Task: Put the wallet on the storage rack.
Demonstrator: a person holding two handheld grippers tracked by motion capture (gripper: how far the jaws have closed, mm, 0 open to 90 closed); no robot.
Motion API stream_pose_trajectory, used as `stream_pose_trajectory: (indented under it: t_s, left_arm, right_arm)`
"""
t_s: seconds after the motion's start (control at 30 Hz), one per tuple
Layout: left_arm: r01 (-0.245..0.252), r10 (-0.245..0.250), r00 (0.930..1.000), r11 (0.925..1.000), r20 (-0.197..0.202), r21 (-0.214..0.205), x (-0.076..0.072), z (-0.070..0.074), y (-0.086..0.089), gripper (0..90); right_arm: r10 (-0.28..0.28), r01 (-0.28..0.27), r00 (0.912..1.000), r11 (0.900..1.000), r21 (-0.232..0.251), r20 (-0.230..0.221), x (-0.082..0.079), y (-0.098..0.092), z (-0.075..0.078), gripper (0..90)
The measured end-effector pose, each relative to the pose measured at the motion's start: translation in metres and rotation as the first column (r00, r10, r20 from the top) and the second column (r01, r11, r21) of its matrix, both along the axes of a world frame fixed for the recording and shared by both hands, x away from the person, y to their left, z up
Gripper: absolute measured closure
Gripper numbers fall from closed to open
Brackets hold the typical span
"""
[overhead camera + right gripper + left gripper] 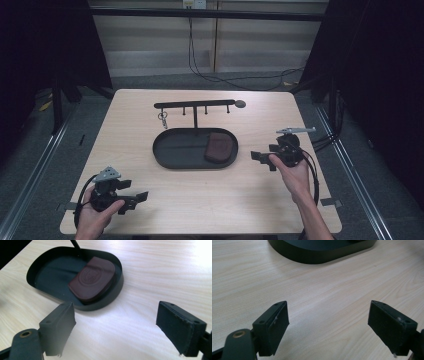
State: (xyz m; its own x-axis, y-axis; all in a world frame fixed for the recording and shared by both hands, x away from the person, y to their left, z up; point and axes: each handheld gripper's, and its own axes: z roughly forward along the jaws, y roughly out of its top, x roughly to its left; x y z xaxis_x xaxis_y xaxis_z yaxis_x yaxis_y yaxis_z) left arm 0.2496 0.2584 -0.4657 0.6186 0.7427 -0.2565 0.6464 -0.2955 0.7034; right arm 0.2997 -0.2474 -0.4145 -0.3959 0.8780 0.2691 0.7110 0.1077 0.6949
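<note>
A black oval tray (172, 152) sits mid-table with a dark brown leather pouch (219, 146) lying in its right end. From the tray rises a post carrying a black hook rail (194, 104), and a key ring (163, 118) hangs at the rail's left. My left gripper (141, 195) is open near the front left of the table, its jaws pointing right over bare wood. My right gripper (256, 156) is open just right of the tray, jaws pointing at it. In the right gripper view the pouch (93, 278) lies in the tray (117, 291) ahead of the jaws. The tray's rim (317, 257) lies ahead in the left gripper view.
The light wooden table (200, 200) has open room in front of the tray and on both sides. Cables (210, 75) run across the floor behind the table. Dark curtains hang on either side.
</note>
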Motion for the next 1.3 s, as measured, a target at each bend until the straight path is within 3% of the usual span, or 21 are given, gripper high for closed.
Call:
stream_pose_trajectory:
  t_s: [0.27, 0.57, 0.8, 1.03, 1.17, 1.3]
  left_arm:
    - [0.0, 0.0, 1.0, 1.0, -0.001, -0.004, 0.0, 0.001, 0.001, 16.9]
    - [0.004, -0.004, 1.0, 1.0, 0.003, 0.004, -0.002, 0.001, 0.0, 17.1]
    - [0.007, -0.007, 1.0, 0.9999, 0.004, 0.009, -0.003, 0.001, -0.001, 17.1]
    - [-0.005, 0.005, 1.0, 1.0, 0.004, 0.007, 0.0, 0.001, 0.0, 17.4]
    - [0.008, -0.008, 0.9999, 0.9999, 0.013, 0.013, -0.002, 0.001, -0.002, 17.4]
    - [0.012, -0.012, 0.9999, 0.9999, 0.009, 0.01, -0.001, 0.001, -0.002, 17.3]
  right_arm:
    - [-0.021, 0.021, 0.9998, 0.9998, 0.005, 0.0, -0.028, -0.014, -0.012, 15.6]
    - [-0.033, 0.033, 0.9995, 0.9989, -0.032, 0.003, -0.061, -0.025, -0.025, 15.9]
    - [-0.068, 0.068, 0.9976, 0.9974, -0.022, 0.014, -0.081, -0.035, -0.037, 15.9]
    - [-0.113, 0.112, 0.9936, 0.9934, -0.024, -0.011, -0.091, -0.042, -0.049, 16.0]
    - [-0.123, 0.121, 0.9917, 0.991, -0.058, -0.037, -0.092, -0.045, -0.057, 16.0]
    - [-0.131, 0.128, 0.9909, 0.9879, -0.088, -0.032, -0.09, -0.043, -0.059, 16.0]
